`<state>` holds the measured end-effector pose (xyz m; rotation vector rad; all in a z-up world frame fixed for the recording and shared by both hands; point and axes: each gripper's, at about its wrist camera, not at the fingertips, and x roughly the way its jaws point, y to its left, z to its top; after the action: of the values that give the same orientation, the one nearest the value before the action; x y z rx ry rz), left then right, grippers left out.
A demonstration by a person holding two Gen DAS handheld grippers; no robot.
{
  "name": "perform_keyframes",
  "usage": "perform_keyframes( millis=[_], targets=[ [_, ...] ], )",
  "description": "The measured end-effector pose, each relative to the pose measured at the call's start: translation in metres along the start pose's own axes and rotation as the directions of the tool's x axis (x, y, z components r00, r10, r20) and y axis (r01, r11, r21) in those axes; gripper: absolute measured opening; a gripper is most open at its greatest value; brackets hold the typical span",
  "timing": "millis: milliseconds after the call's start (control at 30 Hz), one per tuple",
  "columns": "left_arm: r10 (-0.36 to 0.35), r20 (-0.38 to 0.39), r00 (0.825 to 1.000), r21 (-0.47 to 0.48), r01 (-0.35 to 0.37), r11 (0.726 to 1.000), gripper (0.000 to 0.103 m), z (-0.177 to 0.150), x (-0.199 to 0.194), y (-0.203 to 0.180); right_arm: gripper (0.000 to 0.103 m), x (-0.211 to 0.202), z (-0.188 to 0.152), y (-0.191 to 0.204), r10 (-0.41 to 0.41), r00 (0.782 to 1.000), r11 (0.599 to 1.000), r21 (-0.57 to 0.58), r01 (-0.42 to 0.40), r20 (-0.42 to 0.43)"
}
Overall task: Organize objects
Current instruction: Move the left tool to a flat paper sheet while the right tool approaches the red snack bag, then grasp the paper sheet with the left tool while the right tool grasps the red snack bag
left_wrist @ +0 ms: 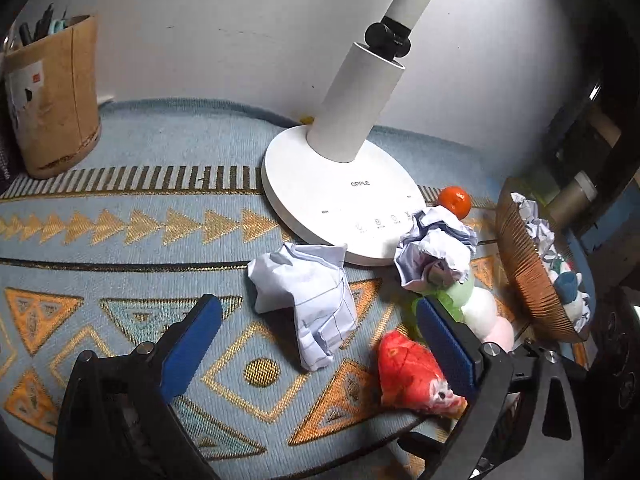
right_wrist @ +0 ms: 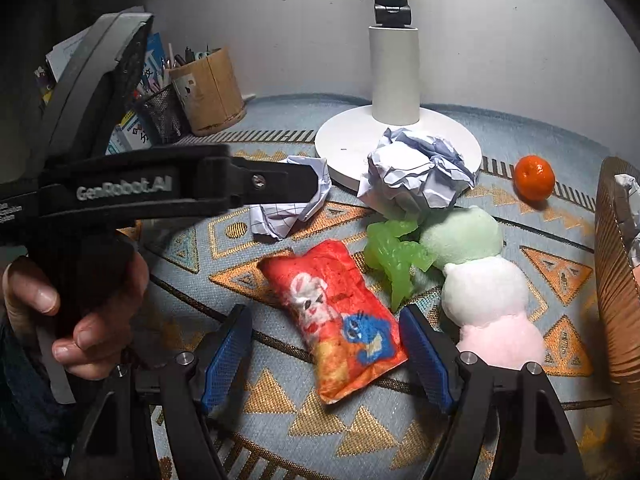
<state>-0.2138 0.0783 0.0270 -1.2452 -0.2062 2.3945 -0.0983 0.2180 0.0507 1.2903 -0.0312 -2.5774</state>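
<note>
Patterned cloth (left_wrist: 120, 240) spread over counter, clutter bunched near white lamp base (left_wrist: 344, 200). Woven basket (left_wrist: 528, 272) at right edge, already carrying crumpled paper and small toys; judged the collecting place, hence the loose things awaiting transfer there.

Left gripper (left_wrist: 320, 344) angled down at counter, jaws wide, nothing between pads. Crumpled lined paper (left_wrist: 308, 300) lay just ahead, roughly centred in the gap but not touched. Likely the left-hand target.

Right gripper (right_wrist: 326, 356) likewise tilted down, jaws open at moderate width, gripping nothing. Red snack packet (right_wrist: 340, 316) lay flat and skewed between the jaws, its lower end reaching in between the blue pads (right_wrist: 228, 356), pads clear of it. Probably the right-hand target; skew may call for a wrist turn before closing.

Second paper ball (right_wrist: 416, 172) rested against lamp base. Green toy (right_wrist: 396, 256) and tri-colour plush (right_wrist: 480, 272) touching, just right of packet. Tangerine (right_wrist: 534, 178) apart, nearer basket. Cardboard pen holder (left_wrist: 52, 96) stood far left by wall, well apart.

Hand (right_wrist: 60, 312) seen holding left device's grip.
</note>
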Motion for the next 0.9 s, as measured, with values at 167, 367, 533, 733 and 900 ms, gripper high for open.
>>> perform_keyframes(
  millis=[167, 367, 533, 733, 900],
  targets=[
    [0.079, 0.023, 0.997, 0.069, -0.08, 0.994, 0.056, -0.004, 0.011, -0.011, 0.047, 0.001, -0.001, -0.003, -0.045, 0.999, 0.999, 0.008, 0.045, -0.005],
    [0.1, 0.071, 0.993, 0.075, -0.105, 0.992, 0.044, -0.014, -0.015, -0.017, 0.028, -0.019, -0.01, -0.002, -0.001, 1.0, 1.0, 0.008, 0.001, 0.016],
    [0.082, 0.172, 0.982, 0.026, -0.088, 0.996, 0.044, -0.055, -0.091, -0.02, 0.028, -0.072, -0.045, -0.012, -0.025, 0.998, 0.994, 0.106, 0.019, 0.058],
    [0.03, 0.251, 0.967, -0.079, -0.011, 0.997, 0.044, -0.111, -0.109, -0.002, 0.03, -0.083, -0.079, -0.003, -0.172, 0.985, 0.96, 0.227, 0.163, 0.021],
    [-0.014, 0.278, 0.96, -0.09, 0.041, 0.995, 0.046, -0.111, -0.115, 0.005, 0.049, -0.086, -0.092, 0.007, -0.041, 0.998, 0.973, 0.231, 0.029, 0.046]
  ],
)
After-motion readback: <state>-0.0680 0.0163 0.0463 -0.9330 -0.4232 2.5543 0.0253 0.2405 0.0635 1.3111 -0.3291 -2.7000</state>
